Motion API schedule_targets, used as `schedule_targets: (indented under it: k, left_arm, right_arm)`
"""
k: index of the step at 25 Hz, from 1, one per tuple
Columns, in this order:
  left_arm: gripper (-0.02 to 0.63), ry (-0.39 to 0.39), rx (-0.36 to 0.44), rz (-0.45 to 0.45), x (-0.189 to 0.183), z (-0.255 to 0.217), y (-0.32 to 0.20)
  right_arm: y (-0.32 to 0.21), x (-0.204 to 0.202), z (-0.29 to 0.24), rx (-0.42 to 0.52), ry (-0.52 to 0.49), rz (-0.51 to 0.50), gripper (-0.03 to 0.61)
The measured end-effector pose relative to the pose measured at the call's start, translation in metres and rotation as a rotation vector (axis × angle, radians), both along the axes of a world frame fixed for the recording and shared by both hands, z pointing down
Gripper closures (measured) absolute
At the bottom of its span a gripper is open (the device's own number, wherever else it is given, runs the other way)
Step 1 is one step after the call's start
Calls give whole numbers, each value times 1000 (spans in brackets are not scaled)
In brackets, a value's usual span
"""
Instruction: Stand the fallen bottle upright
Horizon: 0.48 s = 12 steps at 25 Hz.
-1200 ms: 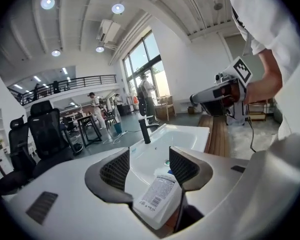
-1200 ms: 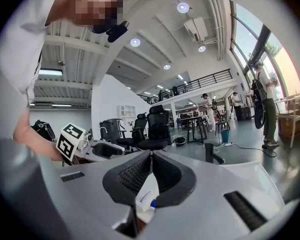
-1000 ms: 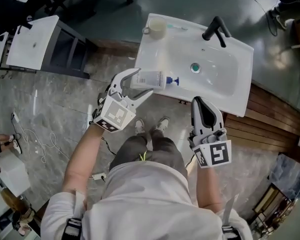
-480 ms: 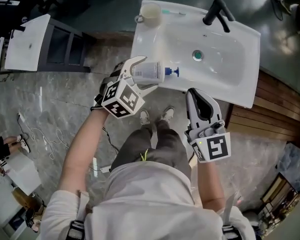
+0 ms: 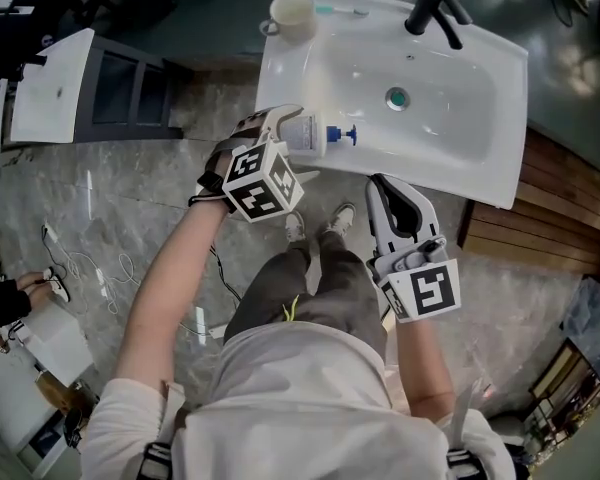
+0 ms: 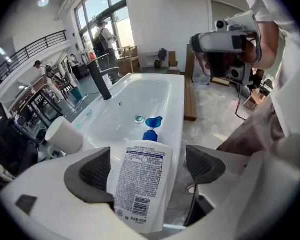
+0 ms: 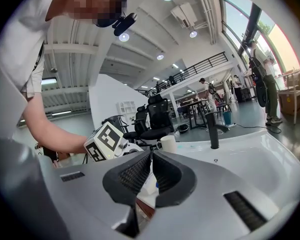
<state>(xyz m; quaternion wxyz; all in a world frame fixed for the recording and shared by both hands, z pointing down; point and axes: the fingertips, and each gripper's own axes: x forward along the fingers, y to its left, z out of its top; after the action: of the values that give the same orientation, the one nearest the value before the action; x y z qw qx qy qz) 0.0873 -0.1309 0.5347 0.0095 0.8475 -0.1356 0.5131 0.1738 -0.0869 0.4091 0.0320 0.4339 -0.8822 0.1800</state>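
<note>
Plainly, the task is only at its opening step, with nothing righted so far. The white washbasin (image 5: pixel 480 168) fills the upper part of the head view, and the person stands close against its front edge. The left gripper (image 5: pixel 292 143) points steeply down over the basin's front left rim. Its jaws are spread wide and have just been opening further. They straddle the lotion bottle (image 6: pixel 140 184): one pad (image 6: pixel 92 171) lies close beside its flank, while the other stands clear, so no grip is made yet. The right gripper (image 5: pixel 400 203) hangs near the basin's front edge, apart from the bottle, its jaws pressed together on nothing. The bottle lies flat on its side on that rim, label up and base toward the left gripper. Its blue pump head (image 5: pixel 345 135) points along the rim toward the bowl. By my judgement, everything that counts is still to come. The jaws must close on the body, tip it up onto its base, settle it on the narrow flat of the rim, and let go without knocking it into the bowl.
</note>
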Motion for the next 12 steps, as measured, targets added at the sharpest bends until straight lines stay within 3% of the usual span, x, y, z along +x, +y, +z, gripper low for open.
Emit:
schedule_targets:
  k: [6, 12]
  left_arm:
    - [133, -73, -29, 44, 4, 17, -7]
    - [133, -160, -117, 111, 2, 41, -5]
  right_arm:
    - [4, -4, 10, -19, 3, -15, 537]
    - [7, -10, 18, -32, 9, -26, 537]
